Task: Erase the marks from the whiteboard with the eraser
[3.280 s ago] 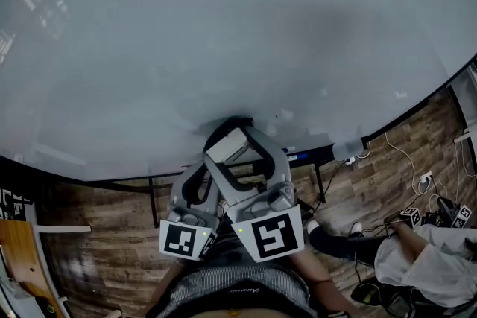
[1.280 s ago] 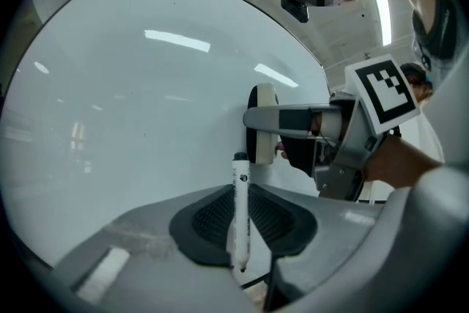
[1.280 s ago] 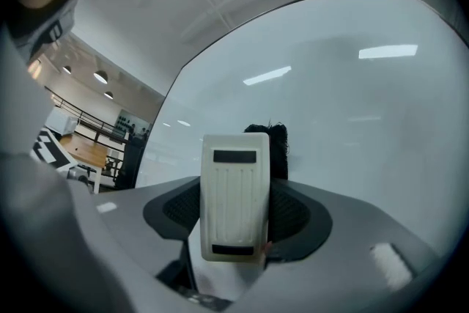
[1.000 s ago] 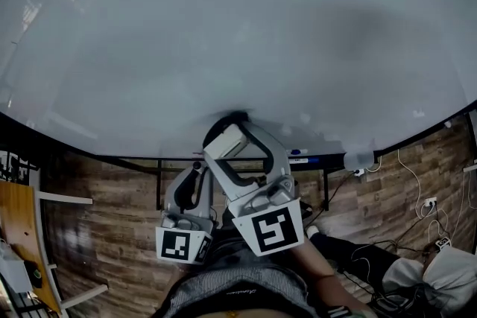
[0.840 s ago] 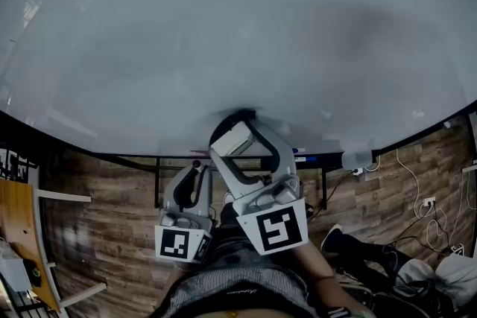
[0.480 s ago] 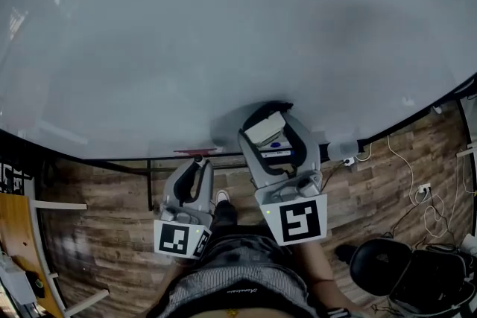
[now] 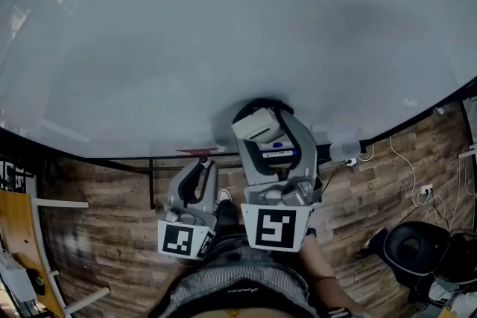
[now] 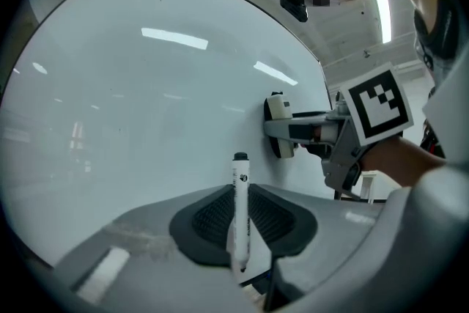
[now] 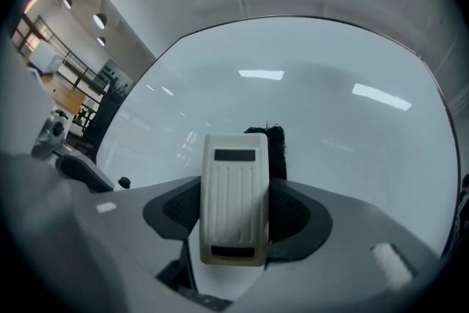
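The whiteboard (image 7: 223, 33) fills the upper head view and I see no marks on it. My right gripper (image 7: 257, 126) is shut on a cream eraser (image 7: 256, 124) whose black felt rests against the board near its lower edge. In the right gripper view the eraser (image 9: 234, 198) stands upright between the jaws, felt side toward the whiteboard (image 9: 330, 113). My left gripper (image 7: 200, 173) hangs lower, below the board, shut on a white marker (image 8: 239, 212) with a black cap. The left gripper view shows the right gripper (image 8: 282, 130) and eraser (image 8: 278, 110) on the board.
A tray rail (image 7: 313, 153) with a blue marker runs under the board's lower edge. Wooden floor (image 7: 97, 234) lies below. A black chair (image 7: 417, 249) stands at the right, cables (image 7: 428, 190) run to a floor socket, and a wooden table (image 7: 19, 264) is at the left.
The right gripper with the eraser has slid rightward along the board's lower part over the last second, then shifted slightly left and up. The left gripper barely moved. The person at the right left view.
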Demonstrator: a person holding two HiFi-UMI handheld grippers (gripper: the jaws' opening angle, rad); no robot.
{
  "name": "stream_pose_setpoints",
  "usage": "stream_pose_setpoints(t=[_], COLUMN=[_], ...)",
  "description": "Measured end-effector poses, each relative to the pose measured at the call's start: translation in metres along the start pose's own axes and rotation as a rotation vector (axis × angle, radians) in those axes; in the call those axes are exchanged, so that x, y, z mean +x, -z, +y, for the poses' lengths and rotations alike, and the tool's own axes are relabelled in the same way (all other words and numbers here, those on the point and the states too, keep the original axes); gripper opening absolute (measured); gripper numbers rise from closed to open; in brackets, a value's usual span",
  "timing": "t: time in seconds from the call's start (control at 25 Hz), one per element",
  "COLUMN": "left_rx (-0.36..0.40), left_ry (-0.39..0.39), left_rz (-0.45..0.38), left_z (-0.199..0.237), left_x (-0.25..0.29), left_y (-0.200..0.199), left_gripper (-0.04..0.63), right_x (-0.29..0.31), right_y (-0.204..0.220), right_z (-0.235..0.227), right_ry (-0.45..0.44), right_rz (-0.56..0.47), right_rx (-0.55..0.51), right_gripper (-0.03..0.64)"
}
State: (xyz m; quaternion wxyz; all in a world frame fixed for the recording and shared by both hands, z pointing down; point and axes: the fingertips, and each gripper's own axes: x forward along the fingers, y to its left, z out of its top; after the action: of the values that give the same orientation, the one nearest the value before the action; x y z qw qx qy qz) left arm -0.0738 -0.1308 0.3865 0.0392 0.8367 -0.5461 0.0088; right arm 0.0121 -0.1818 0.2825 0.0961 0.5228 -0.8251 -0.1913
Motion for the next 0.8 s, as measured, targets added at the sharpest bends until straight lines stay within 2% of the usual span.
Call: stream_pose_setpoints(t=[0.12,0.28,0.6,0.8], left_rx=[-0.003,-0.012,-0.01,-0.005], left_ry=[-0.012,-0.02,-0.024,-0.028], left_rz=[-0.005,-0.004,0.014,0.013], left_z=[0.007,0.013,0.02,0.023], left_x=[-0.007,-0.005,0.001,-0.007], left_y=[0.0,0.003,0.007,0.007], left_gripper=[0.072,0.072,0.072,0.072], right_x=[0.002,0.004,0.011,0.008], right_y=[-0.014,-0.011,0.033,0.036], right_z=[0.01,0.014,0.044,0.047], right_ry=[0.001,0.0,-0.083,-0.092], right_rz=[-0.039,-0.044,-0.015,-0.013], right_rx=[-0.053,-0.108,-0.102,-0.072], right_gripper=[0.259,0.258,0.258,0.258])
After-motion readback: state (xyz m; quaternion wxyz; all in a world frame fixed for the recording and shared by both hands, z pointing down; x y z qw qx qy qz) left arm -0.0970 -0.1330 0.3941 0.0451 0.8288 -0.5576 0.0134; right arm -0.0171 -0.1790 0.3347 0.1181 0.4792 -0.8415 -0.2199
